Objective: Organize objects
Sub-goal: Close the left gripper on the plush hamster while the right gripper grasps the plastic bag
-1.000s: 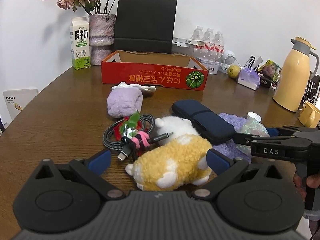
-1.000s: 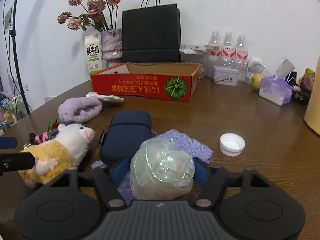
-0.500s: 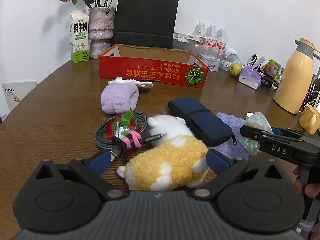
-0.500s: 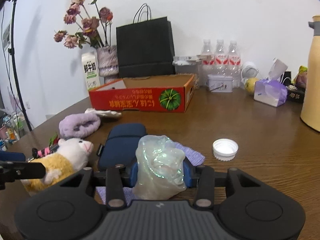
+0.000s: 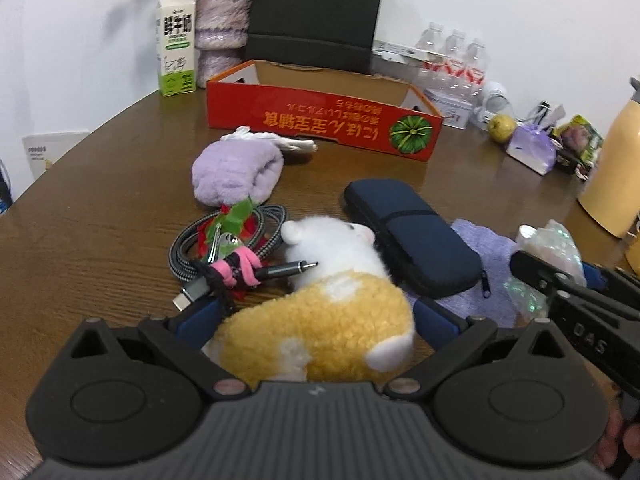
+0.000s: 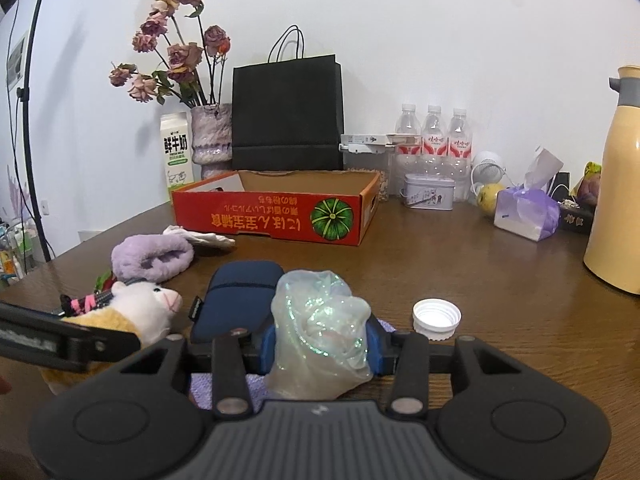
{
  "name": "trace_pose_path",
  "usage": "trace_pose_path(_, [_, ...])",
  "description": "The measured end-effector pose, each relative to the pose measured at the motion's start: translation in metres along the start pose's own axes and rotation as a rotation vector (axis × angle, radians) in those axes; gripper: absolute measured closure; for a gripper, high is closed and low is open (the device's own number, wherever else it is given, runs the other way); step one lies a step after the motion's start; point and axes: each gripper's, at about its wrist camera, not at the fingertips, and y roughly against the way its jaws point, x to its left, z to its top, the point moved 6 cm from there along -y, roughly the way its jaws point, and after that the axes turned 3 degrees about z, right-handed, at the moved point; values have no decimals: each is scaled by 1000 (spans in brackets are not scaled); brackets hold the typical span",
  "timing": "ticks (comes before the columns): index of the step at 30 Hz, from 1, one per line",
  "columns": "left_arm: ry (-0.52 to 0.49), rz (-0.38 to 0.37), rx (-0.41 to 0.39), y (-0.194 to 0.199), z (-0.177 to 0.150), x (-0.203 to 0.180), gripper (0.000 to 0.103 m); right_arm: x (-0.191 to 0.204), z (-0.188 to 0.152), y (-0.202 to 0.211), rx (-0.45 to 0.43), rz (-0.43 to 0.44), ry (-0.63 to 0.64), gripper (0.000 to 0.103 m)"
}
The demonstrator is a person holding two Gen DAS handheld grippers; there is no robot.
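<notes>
Fingers [image 6: 376,346] pinching crinkly iridescent bag [image 6: 320,336]

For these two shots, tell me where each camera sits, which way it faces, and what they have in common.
Left wrist: on the left gripper, angled down at the plush sheep lying between its open fingers; the right gripper and a bit of hand show at right.
Right wrist: on the right gripper, facing the red cardboard box, pads pressed on an iridescent plastic bag; the left gripper's finger crosses at left.
Shared: sheep, navy zip case, box, bag.
</notes>
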Motion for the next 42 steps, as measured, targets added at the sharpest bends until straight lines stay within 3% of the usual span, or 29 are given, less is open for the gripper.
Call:
trace_pose_path(6, [43,37,-14,-8,-5,2,0,0,0,0,-3,-7,-3,61])
trace_pose_path(13, [73,16,-31,-8,-6,5,0,-4,1,2,-16,-8,-13,61])
trace_pose_path(17, [77,-12,-24,-7,-6,5,5,-2,1,3,-24,-6,0,61])
trace_pose_path(28, [27,-56,-64,12,-16,5,16,11,-7,18,-26,12,1,61])
trace_pose_path(42, [-27,-116,-148,61,-36,13,17,34,-4,65,-65,-10,20,61])
